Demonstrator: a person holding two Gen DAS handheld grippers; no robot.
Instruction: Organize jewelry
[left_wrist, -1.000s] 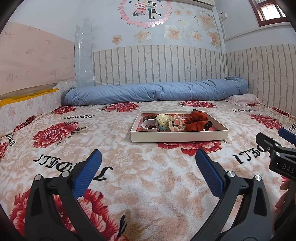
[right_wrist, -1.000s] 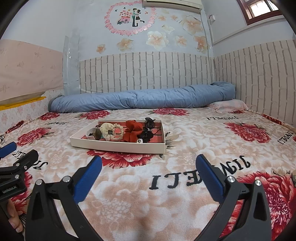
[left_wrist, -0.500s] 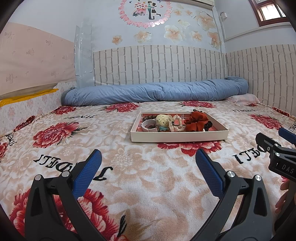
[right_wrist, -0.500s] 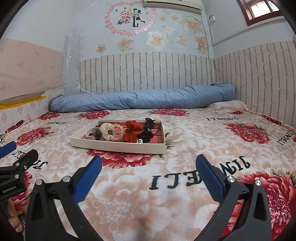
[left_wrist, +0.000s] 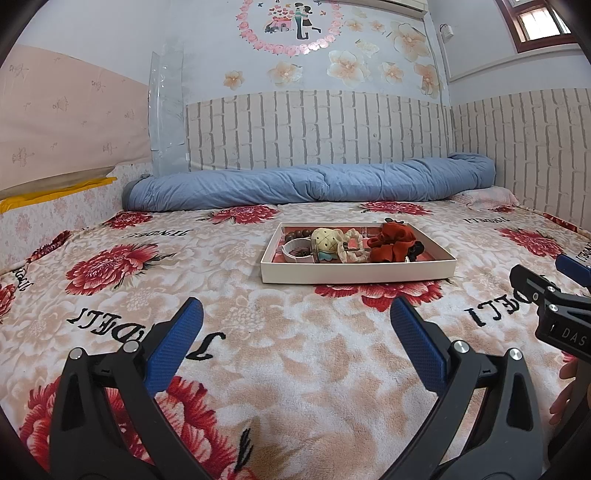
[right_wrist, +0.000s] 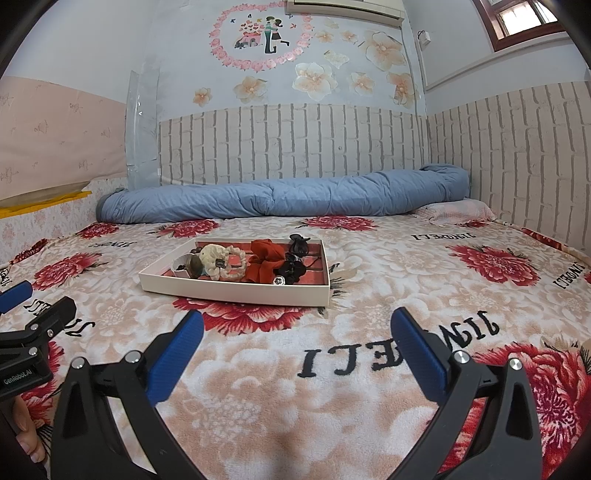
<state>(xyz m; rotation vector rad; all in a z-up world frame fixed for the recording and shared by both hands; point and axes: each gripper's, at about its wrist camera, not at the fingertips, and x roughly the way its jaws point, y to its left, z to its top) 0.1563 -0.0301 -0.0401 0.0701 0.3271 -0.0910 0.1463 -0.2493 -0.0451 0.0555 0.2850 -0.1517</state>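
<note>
My left gripper (left_wrist: 295, 332) and right gripper (right_wrist: 295, 332) hang wide open, holding nothing, well short of the tray (left_wrist: 356, 275) of jewelry on the blanket (left_wrist: 295, 376) (items crowd together). I'd approach low and single out one piece.

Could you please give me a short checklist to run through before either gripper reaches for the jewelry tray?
1. Left gripper open and empty: ok.
2. Right gripper open and empty: ok.
3. Shallow white cardboard tray lying flat on the floral fleece blanket: ok.
4. Blanket between the grippers and the tray free of obstacles: ok.
5. Rust-red fabric scrunchie on top and reachable: ok.
6. Small pieces untangled from each other: cannot tell.
</note>
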